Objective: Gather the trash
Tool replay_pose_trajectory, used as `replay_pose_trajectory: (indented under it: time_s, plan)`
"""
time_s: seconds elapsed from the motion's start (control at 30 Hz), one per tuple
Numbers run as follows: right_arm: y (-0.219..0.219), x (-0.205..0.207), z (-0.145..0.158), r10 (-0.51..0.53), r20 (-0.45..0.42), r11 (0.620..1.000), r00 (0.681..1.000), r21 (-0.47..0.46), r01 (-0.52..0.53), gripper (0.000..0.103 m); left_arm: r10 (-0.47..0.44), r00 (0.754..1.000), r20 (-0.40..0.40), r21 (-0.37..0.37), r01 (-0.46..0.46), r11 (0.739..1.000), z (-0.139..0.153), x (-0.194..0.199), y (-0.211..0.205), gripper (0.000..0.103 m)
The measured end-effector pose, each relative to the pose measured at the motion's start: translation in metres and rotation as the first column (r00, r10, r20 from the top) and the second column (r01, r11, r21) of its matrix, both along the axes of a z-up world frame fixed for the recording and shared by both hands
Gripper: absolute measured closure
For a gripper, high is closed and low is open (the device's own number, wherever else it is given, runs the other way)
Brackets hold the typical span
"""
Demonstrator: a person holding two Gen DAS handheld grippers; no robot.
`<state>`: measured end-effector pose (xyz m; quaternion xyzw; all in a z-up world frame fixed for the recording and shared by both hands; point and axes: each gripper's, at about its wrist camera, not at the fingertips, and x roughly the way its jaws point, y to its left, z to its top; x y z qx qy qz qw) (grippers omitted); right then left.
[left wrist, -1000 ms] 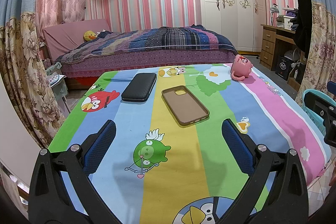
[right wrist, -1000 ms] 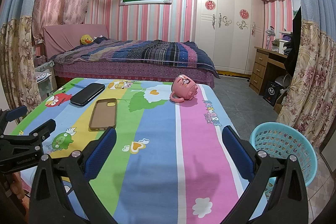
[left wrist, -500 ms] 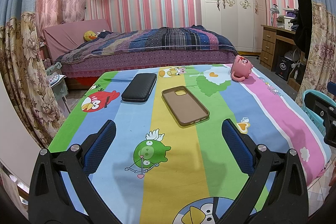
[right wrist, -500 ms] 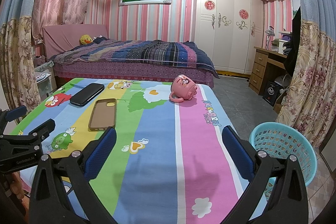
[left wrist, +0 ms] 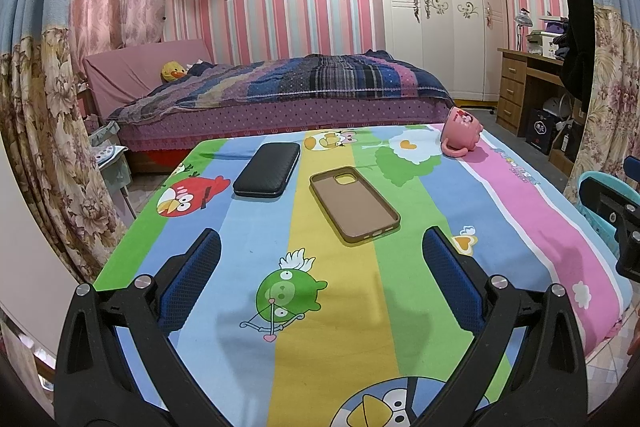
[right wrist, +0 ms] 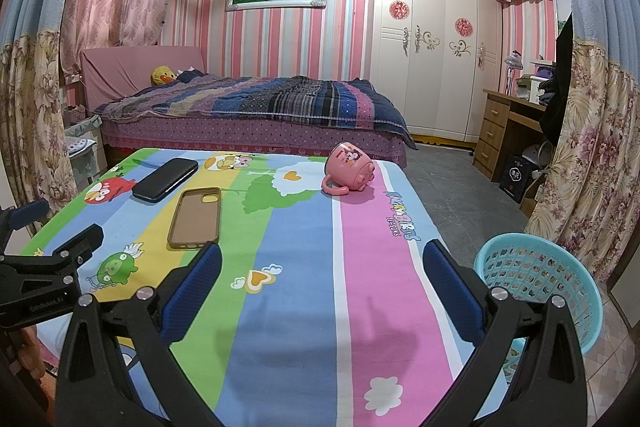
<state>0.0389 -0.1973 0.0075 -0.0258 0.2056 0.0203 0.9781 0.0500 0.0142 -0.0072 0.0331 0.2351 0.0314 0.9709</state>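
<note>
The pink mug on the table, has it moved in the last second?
No. The pink mug lies tipped on its side at the same spot, at the pink stripe's far end.

pink striped walls [right wrist: 304, 39], quilted bed [right wrist: 256, 111], white wardrobe [right wrist: 432, 59], wooden desk [right wrist: 500, 127], floral curtains [right wrist: 588, 163]

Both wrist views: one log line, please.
left gripper: open, empty | right gripper: open, empty | phone case, mug: on table | basket: floor
</note>
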Motion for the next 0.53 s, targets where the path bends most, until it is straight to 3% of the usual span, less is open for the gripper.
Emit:
replay_pose_trajectory:
  time_s: [0.53]
  plan:
    - [0.000, 0.000, 0.000, 0.000, 0.000, 1.000, 1.000, -0.002, 0.000, 0.005, -0.002, 1.000, 0.008, -0.015, 0.002, 1.000, 0.010, 0.004, 0.003, 0.005]
